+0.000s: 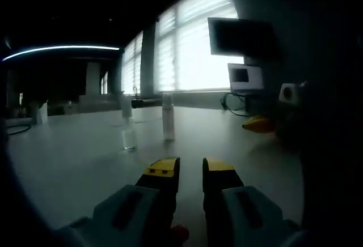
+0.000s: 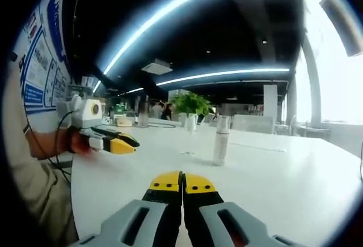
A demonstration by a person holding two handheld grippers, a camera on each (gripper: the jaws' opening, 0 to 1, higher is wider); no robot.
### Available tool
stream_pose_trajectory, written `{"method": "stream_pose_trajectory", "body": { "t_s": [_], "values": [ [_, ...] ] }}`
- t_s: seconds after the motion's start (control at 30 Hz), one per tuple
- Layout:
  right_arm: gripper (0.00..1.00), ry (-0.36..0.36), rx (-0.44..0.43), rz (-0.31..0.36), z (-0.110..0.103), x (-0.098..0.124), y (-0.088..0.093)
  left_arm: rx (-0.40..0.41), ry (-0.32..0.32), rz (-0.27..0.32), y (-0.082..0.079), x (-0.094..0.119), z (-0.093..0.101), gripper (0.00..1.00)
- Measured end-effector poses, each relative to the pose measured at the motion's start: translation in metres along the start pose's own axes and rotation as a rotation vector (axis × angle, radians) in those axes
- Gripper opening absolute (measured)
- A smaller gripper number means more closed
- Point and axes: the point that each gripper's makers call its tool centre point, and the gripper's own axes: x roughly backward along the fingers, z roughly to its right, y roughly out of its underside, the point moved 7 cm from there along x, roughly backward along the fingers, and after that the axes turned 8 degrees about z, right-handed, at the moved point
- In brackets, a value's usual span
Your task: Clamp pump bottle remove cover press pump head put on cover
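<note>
Pump bottle (image 2: 220, 140) stands upright on table (image 2: 283, 173); left hand-held gripper (image 1: 190, 167) slightly apart, right hand-held gripper (image 2: 182, 183) together.

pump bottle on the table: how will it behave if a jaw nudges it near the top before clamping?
The pump bottle stands tall and slim on a small base, so a high nudge would probably tip it rather than slide it. The white table looks smooth, so a low push may skid it. It seems light, perhaps plastic; contents cannot be judged.
</note>
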Motion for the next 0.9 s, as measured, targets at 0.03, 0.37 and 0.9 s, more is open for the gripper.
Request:
{"method": "stream_pose_trajectory", "body": {
  "t_s": [0.03, 0.37, 0.9],
  "values": [
    [0.00, 0.002, -0.003, 0.001, 0.000, 0.000, 0.000, 0.004, 0.001, 0.002, 0.000, 0.000, 0.000, 0.08],
    [0.00, 0.000, -0.014, 0.001, 0.001, 0.001, 0.000, 0.020, -0.018, 0.010, -0.003, 0.000, -0.004, 0.09],
    [0.00, -0.015, 0.010, 0.000, -0.004, 0.000, 0.000, -0.031, -0.020, 0.035, -0.020, -0.008, -0.004, 0.10]
  ]
}}
